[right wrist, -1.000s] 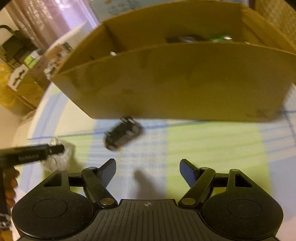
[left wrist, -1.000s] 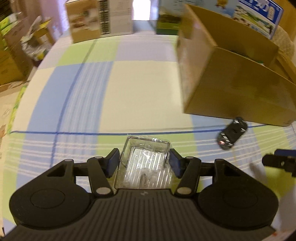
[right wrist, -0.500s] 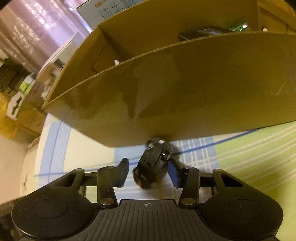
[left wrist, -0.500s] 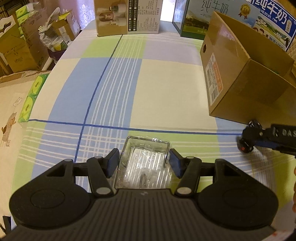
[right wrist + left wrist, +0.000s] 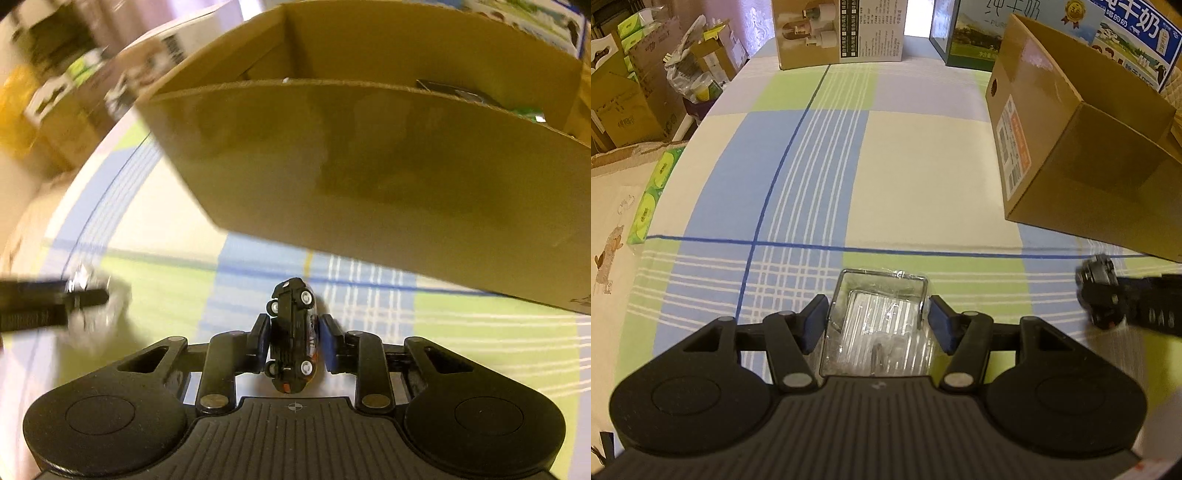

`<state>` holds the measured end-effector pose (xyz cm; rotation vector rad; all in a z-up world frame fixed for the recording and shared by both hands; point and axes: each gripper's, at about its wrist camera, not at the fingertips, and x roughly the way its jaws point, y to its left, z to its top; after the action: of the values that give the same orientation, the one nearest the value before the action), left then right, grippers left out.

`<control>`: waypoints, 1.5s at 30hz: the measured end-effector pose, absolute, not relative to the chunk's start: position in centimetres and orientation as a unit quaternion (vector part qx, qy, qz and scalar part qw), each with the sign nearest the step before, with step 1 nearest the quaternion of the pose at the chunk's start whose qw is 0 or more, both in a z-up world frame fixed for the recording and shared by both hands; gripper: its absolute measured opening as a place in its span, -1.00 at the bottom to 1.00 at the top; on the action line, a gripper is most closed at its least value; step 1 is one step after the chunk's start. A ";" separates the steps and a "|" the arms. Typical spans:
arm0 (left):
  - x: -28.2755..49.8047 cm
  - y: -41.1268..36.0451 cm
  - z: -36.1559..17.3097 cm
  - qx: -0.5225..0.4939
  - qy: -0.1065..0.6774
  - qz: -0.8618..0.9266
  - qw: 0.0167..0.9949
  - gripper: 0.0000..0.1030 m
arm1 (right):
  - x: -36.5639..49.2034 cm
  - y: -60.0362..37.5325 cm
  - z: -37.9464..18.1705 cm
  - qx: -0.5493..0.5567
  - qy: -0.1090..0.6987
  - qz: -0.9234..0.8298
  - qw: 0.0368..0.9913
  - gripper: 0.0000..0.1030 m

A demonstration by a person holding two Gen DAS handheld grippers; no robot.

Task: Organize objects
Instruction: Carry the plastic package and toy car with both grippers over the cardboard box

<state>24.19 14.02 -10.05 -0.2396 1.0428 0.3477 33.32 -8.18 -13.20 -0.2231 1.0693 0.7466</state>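
An open cardboard box (image 5: 369,155) is sitting on the plaid-covered tabletop (image 5: 905,166). Before it, the left claw (image 5: 879,319) is gripping a clear plastic container (image 5: 877,325) between closed fingers, while the right claw (image 5: 293,341) is pinching a black toy car (image 5: 293,332), turned sideways, just above the cloth.

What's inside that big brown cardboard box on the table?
Over the near wall of the cardboard box, the right wrist view shows a flat dark item and something green. The wall hides everything lower down, so the rest of the contents cannot be seen.
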 end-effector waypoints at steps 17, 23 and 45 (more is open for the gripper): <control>22.0 4.3 -10.1 -0.084 0.518 0.070 0.848 0.05 | 27.6 -17.9 -12.7 -0.160 0.492 0.347 0.782 -0.52; 21.3 1.5 -11.1 -0.071 0.533 0.045 0.842 0.02 | 25.8 -19.0 -12.7 -0.179 0.481 0.343 0.787 -0.52; 20.7 0.8 -10.4 -0.078 0.533 0.063 0.840 -0.07 | 24.3 -19.8 -12.5 -0.177 0.455 0.341 0.803 -0.54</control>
<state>20.74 0.81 -10.45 -0.1654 1.1266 0.1324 24.25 -19.76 -12.51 -0.3802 0.9758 0.7307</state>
